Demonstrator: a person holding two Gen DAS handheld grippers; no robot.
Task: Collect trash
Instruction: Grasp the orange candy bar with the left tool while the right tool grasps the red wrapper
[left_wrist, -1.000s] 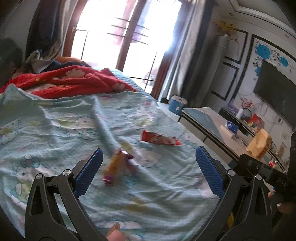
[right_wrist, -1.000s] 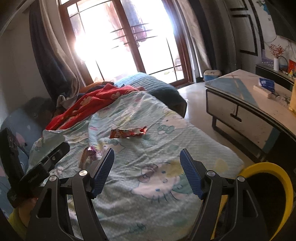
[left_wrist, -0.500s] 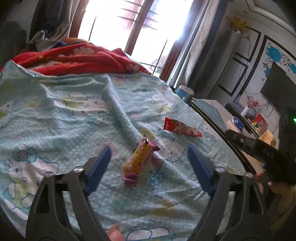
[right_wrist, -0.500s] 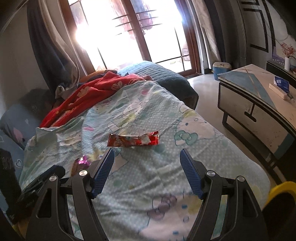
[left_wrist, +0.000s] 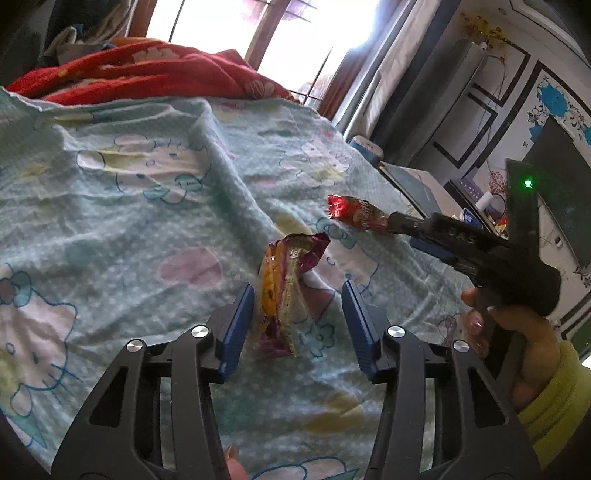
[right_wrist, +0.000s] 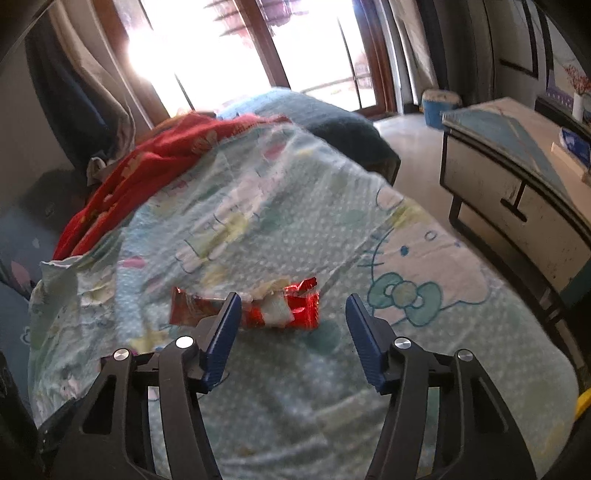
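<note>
A crumpled yellow and purple snack wrapper (left_wrist: 286, 291) lies on the pale blue cartoon-print bedsheet (left_wrist: 129, 229). My left gripper (left_wrist: 297, 291) straddles it with its jaws closing; the left pad is almost at the wrapper and a gap shows on the right. A red foil wrapper (right_wrist: 295, 314) lies further along the sheet, also seen as the red wrapper (left_wrist: 352, 212) in the left wrist view. My right gripper (right_wrist: 291, 301) hangs low over it, jaws closing, with the wrapper just ahead between the fingers and untouched. The right gripper (left_wrist: 404, 232) shows from the side, held by a hand in a yellow sleeve.
A red blanket (left_wrist: 147, 74) is bunched at the head of the bed. To the right of the bed stands a low cabinet (right_wrist: 517, 177), with a blue bin (right_wrist: 439, 107) by the bright window. A yellow rim (right_wrist: 584, 402) shows at the right edge.
Both grippers have come down and forward onto their wrappers, and both pairs of jaws have narrowed. The right gripper now reaches the red wrapper in the left wrist view.
</note>
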